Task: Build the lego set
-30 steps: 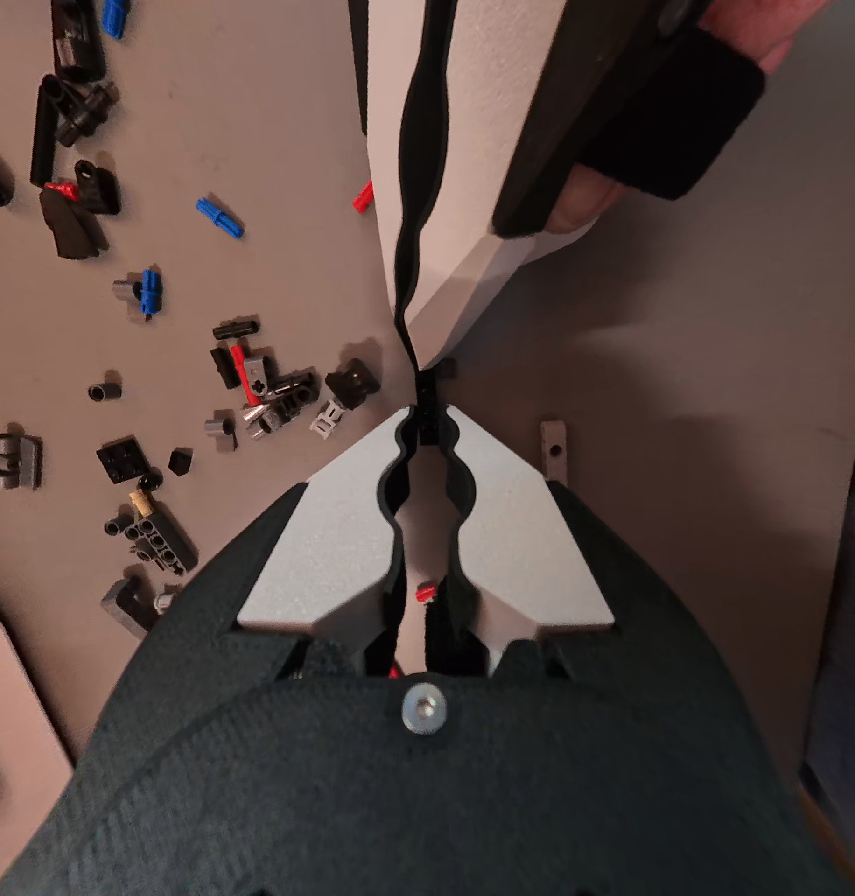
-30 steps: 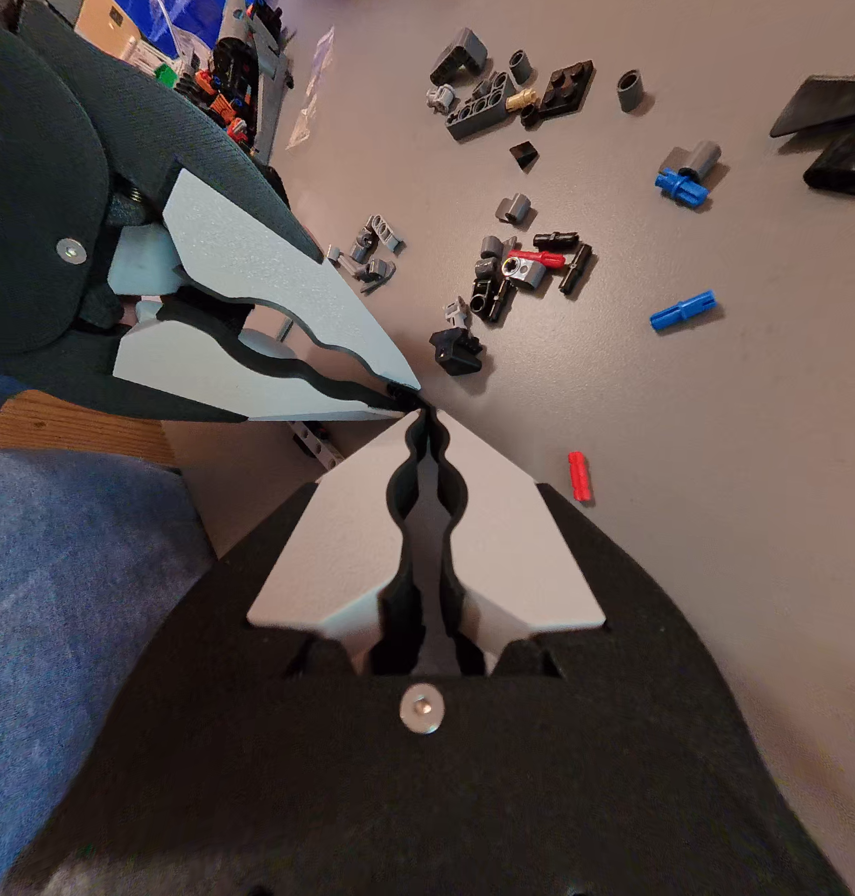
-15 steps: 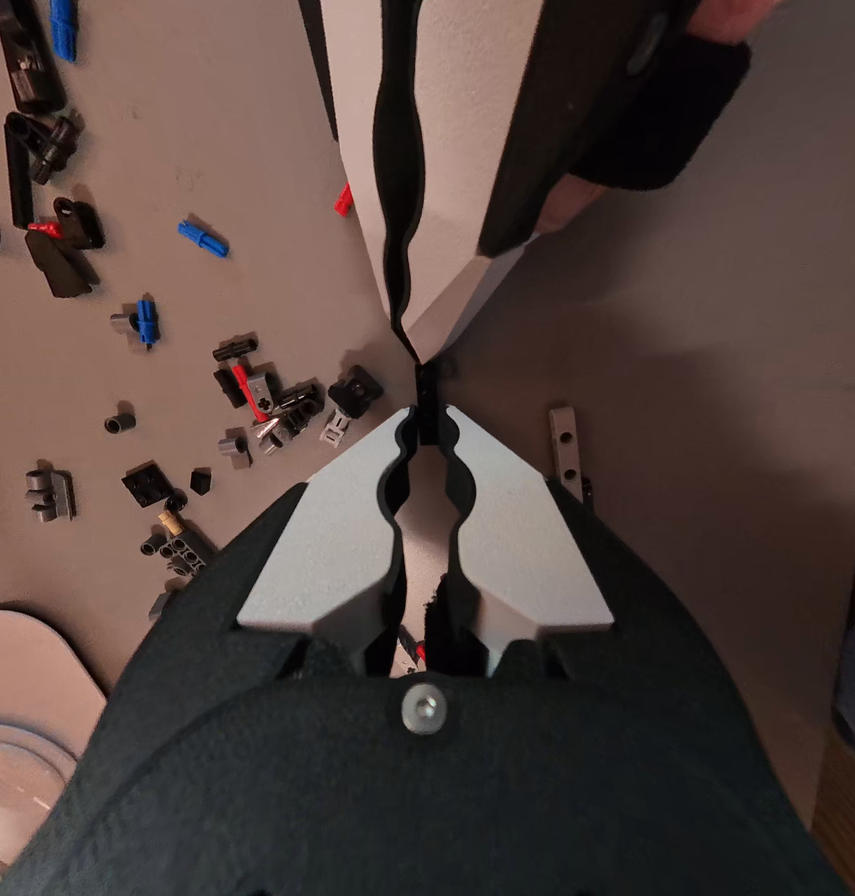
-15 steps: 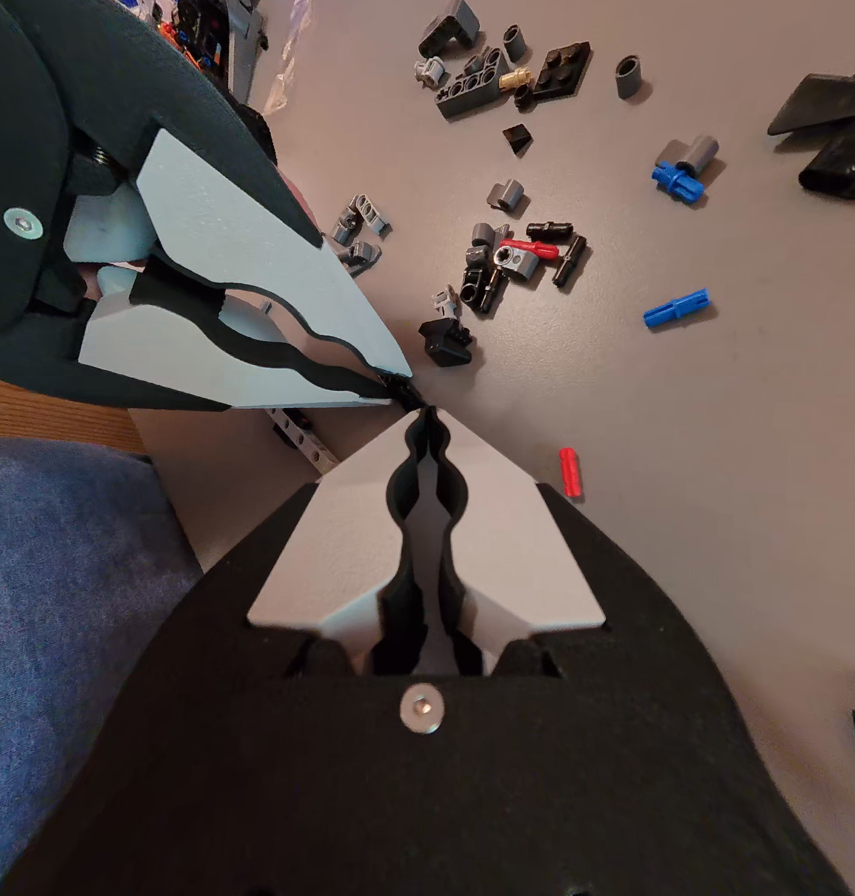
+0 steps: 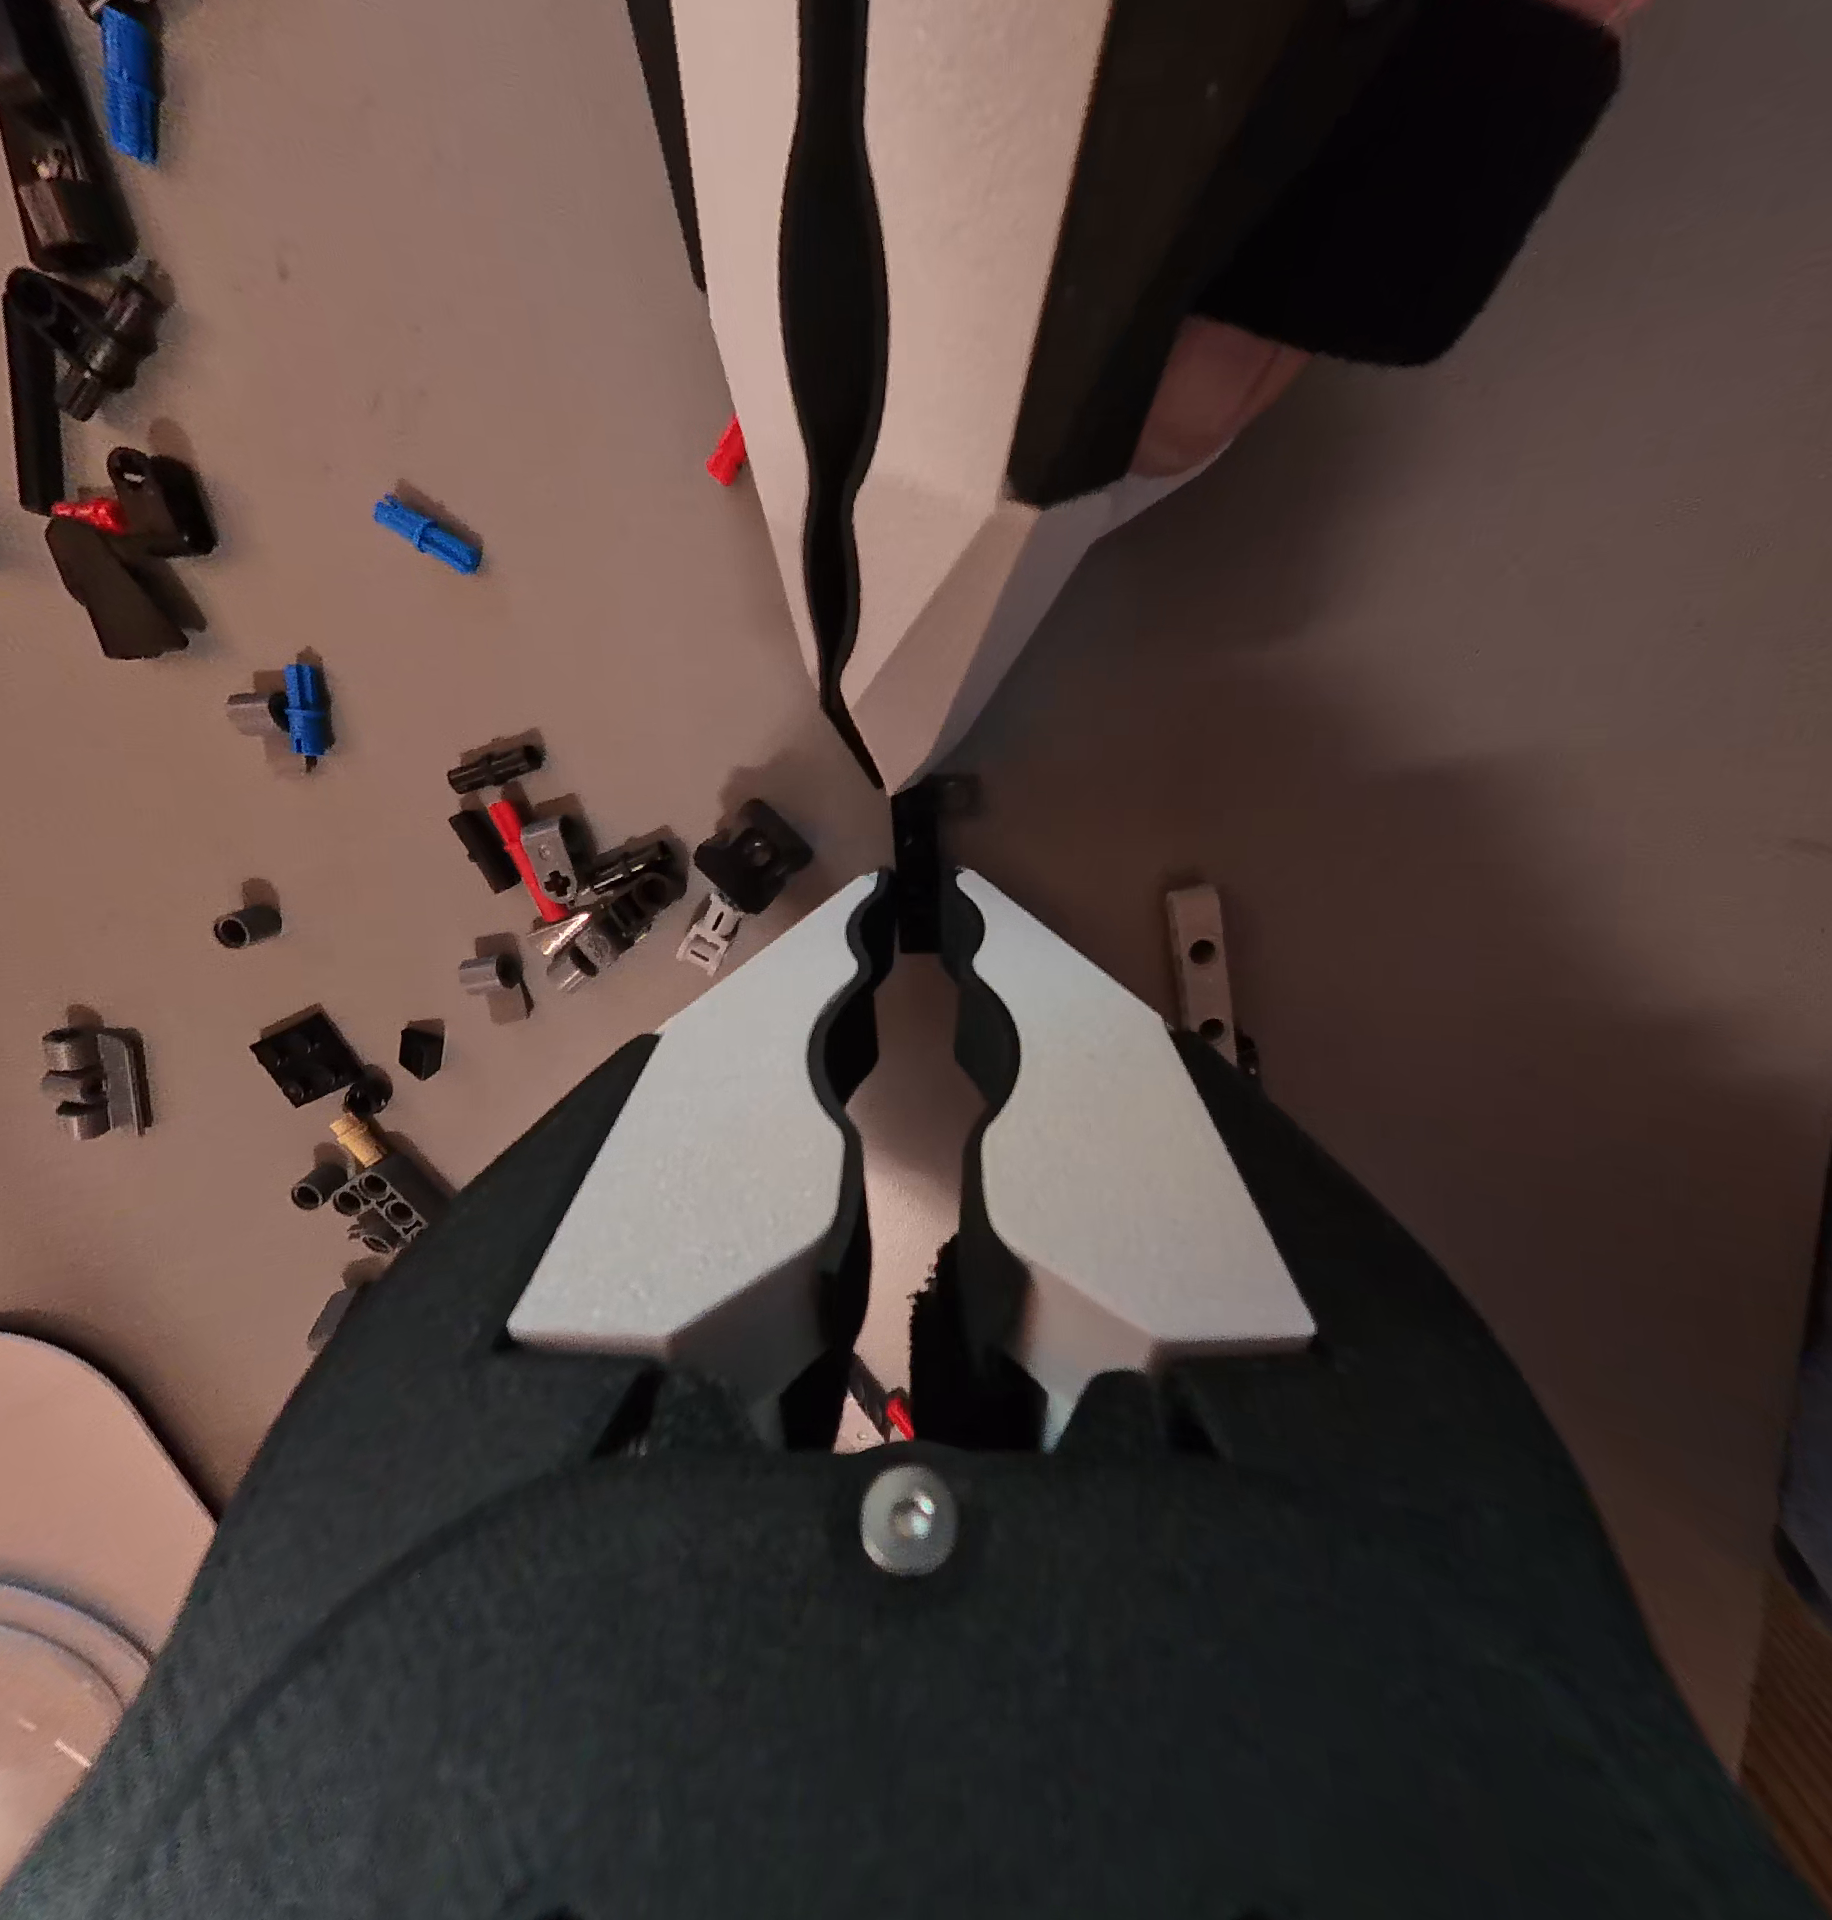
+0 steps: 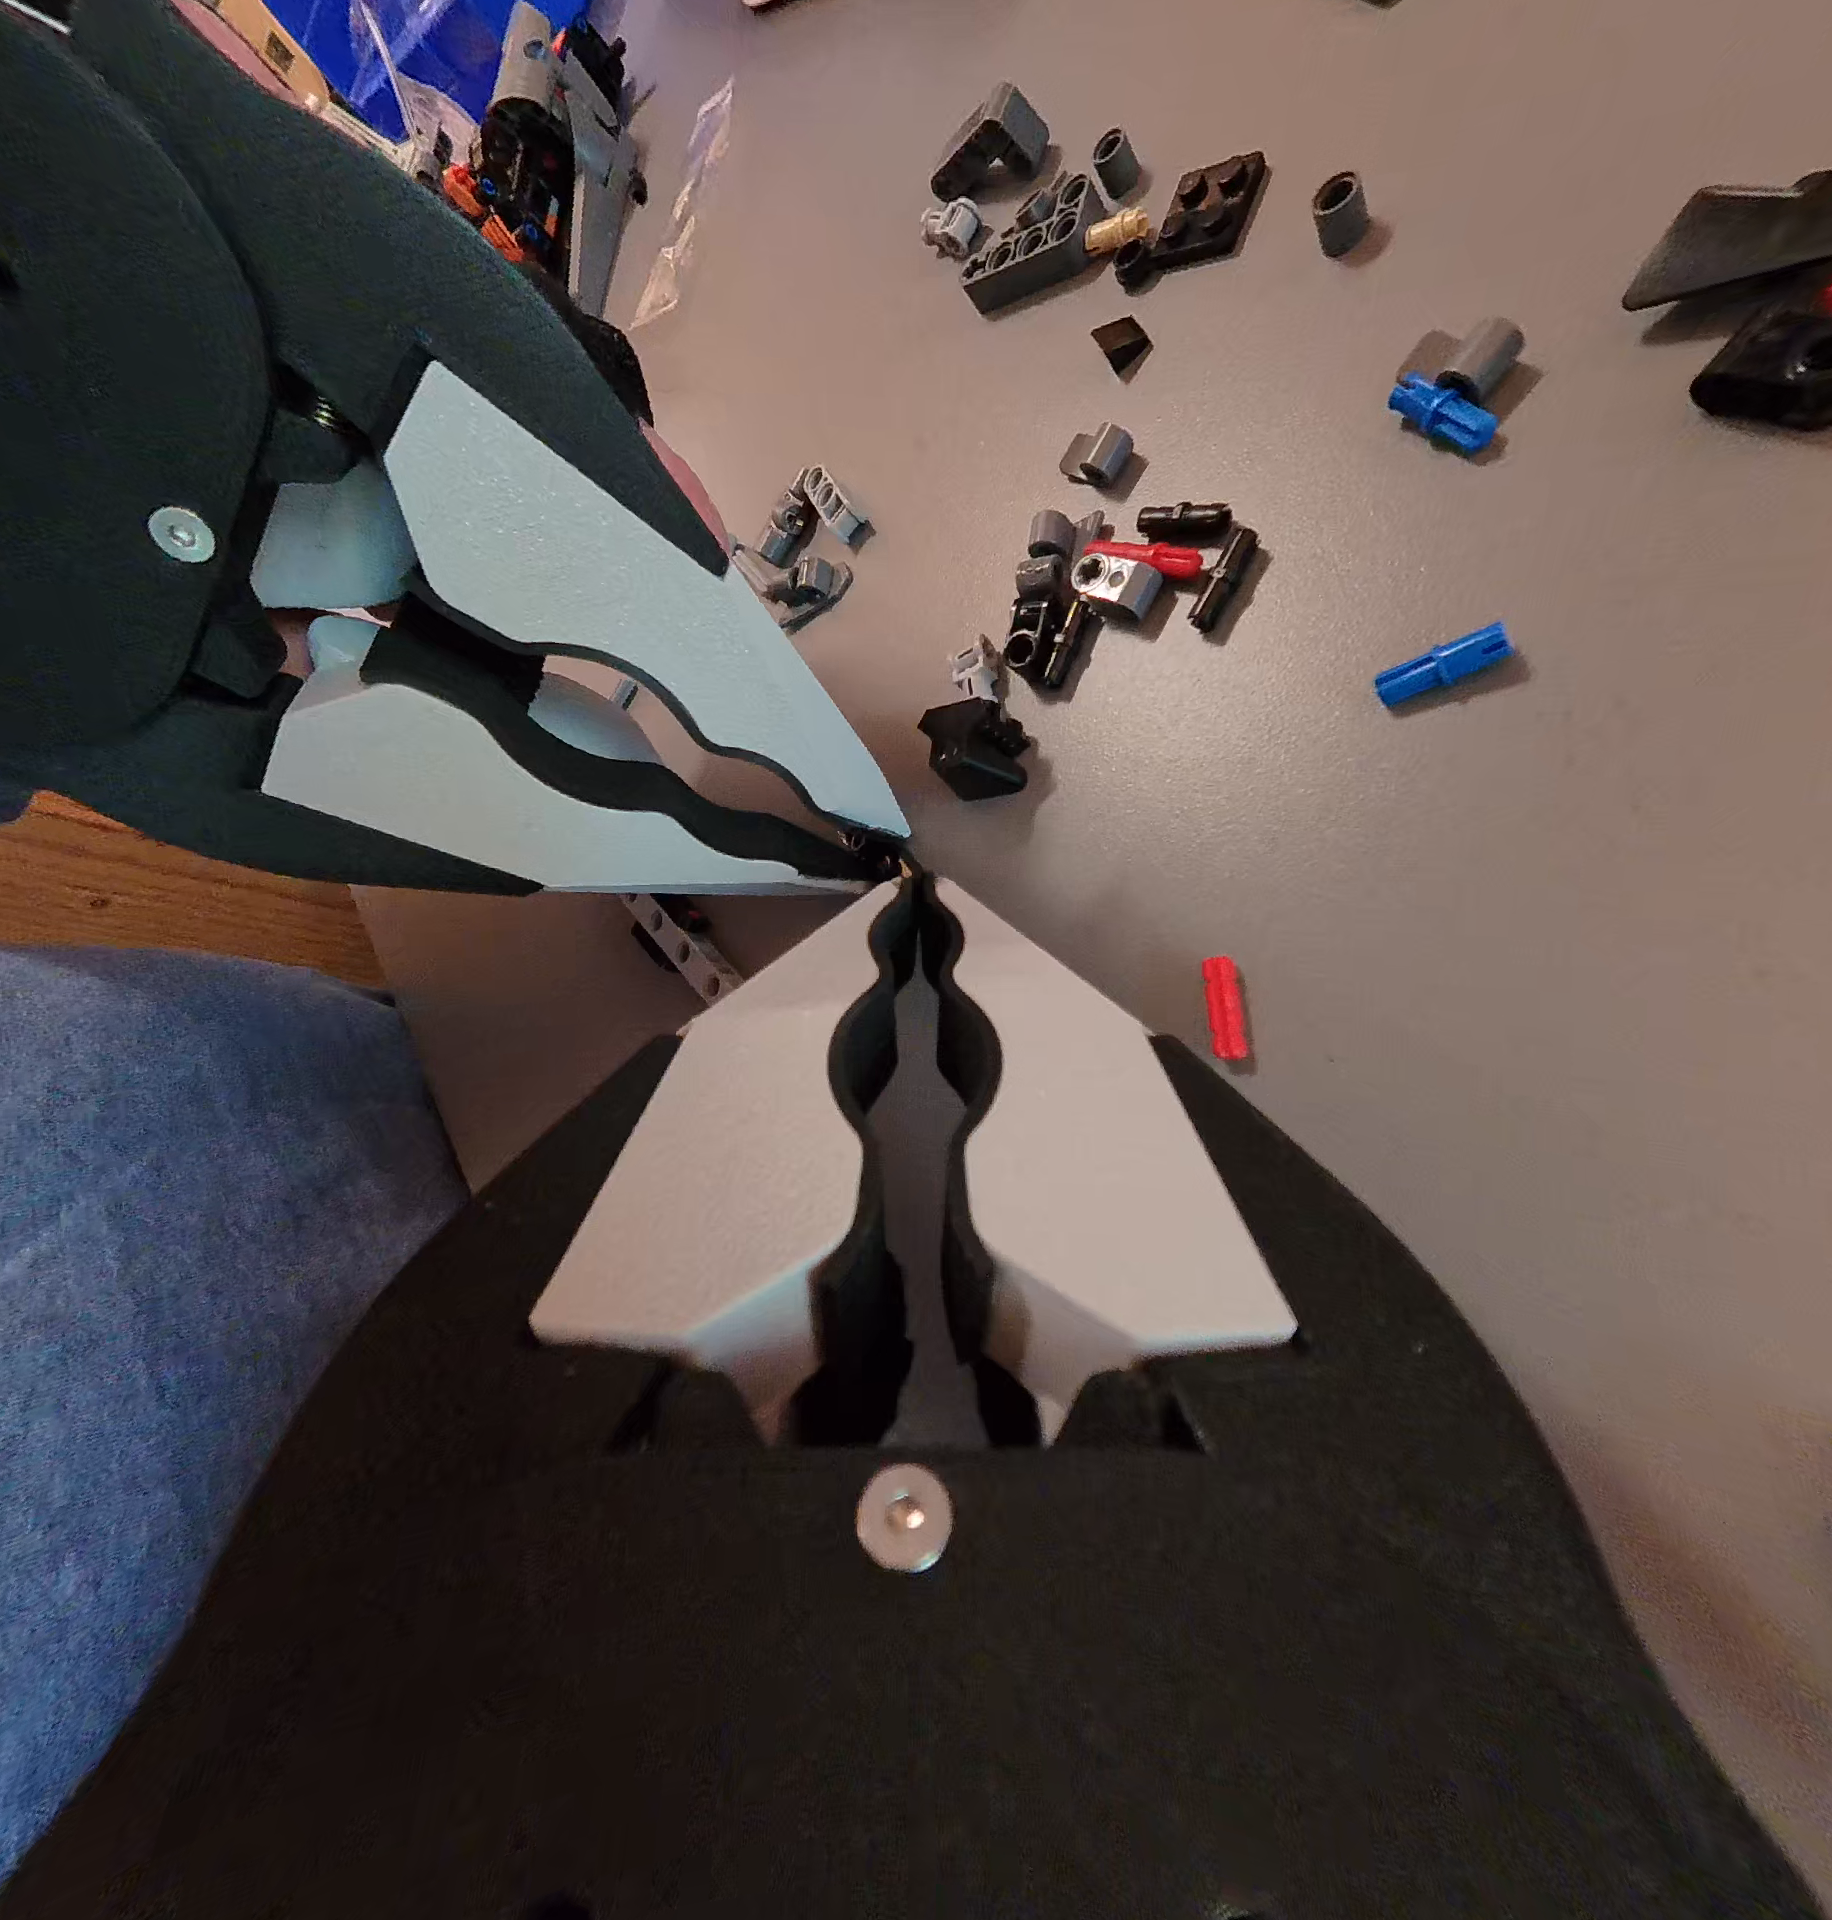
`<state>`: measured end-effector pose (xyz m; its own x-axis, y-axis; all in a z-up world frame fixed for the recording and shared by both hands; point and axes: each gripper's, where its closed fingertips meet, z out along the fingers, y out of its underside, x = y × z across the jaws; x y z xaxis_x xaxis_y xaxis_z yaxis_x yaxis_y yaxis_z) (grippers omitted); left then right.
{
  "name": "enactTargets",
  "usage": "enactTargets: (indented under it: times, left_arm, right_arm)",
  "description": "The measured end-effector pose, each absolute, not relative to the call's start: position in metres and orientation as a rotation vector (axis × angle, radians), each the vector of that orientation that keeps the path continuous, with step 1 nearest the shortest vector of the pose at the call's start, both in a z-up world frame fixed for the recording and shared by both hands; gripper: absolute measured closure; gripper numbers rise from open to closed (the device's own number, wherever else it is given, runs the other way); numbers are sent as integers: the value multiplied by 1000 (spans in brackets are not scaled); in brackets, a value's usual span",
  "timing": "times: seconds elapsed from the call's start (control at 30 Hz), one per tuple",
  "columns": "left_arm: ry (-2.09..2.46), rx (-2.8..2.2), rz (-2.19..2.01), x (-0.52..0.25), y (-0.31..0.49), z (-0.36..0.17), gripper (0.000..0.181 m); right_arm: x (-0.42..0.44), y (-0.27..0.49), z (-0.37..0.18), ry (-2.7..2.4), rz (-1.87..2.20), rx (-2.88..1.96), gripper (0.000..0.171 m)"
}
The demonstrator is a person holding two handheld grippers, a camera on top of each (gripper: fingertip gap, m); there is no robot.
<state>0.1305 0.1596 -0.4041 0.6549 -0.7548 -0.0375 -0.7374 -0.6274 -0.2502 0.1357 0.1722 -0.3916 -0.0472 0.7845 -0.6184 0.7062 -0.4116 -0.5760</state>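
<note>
Above the counter (image 5: 1411, 935), the left gripper (image 5: 920, 894) pinches a small black piece (image 5: 917, 873), meeting the right gripper (image 6: 917, 894), tips together on something too small to tell.

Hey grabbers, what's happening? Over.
Left gripper shut on small black piece. Right gripper shut, tip meeting it. Nothing between them.
</note>
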Motion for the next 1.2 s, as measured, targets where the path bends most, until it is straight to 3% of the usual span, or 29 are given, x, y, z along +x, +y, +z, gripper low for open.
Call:
enactTargets:
  times: [1.2]
  left_arm:
    - [1225, -2630, -122, 133, 162, -404, 175]
  right_arm:
    - [137, 171, -384, -1649, 1552, -2065, 171]
